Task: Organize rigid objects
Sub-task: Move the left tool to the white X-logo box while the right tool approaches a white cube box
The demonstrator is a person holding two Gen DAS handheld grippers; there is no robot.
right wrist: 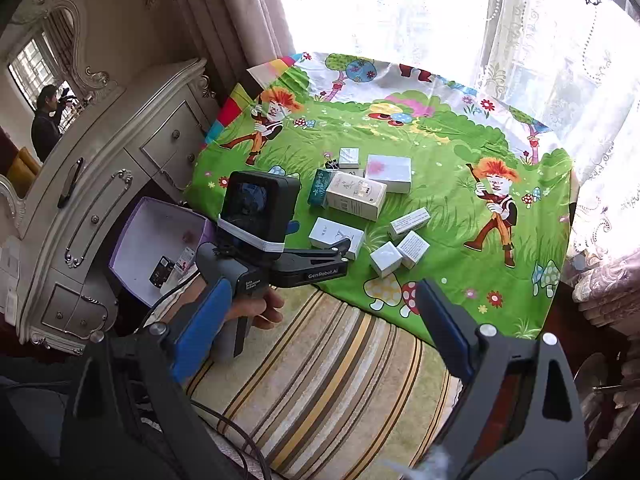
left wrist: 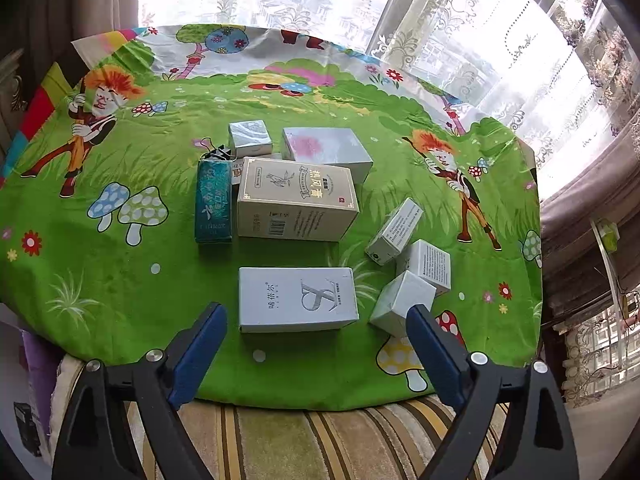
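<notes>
Several boxes lie on a green cartoon cloth (left wrist: 120, 264). A white box with a grey logo (left wrist: 296, 299) lies nearest, just beyond my open, empty left gripper (left wrist: 316, 312). Behind it are a beige box (left wrist: 296, 200), a teal packet (left wrist: 214, 206), a silver box (left wrist: 326, 152) and a small silver cube (left wrist: 250, 138). Three small white boxes (left wrist: 402, 302) cluster at the right. My right gripper (right wrist: 324, 300) is open and empty, held back over a striped cushion (right wrist: 320, 368). The left gripper (right wrist: 324, 252) also shows in the right wrist view, reaching toward the white box (right wrist: 334, 232).
A black binder clip (left wrist: 218, 154) lies behind the teal packet. An open purple box (right wrist: 160, 236) with small items sits at the left of the cushion, beside a white dresser (right wrist: 120, 160). Lace curtains and a window stand behind the cloth.
</notes>
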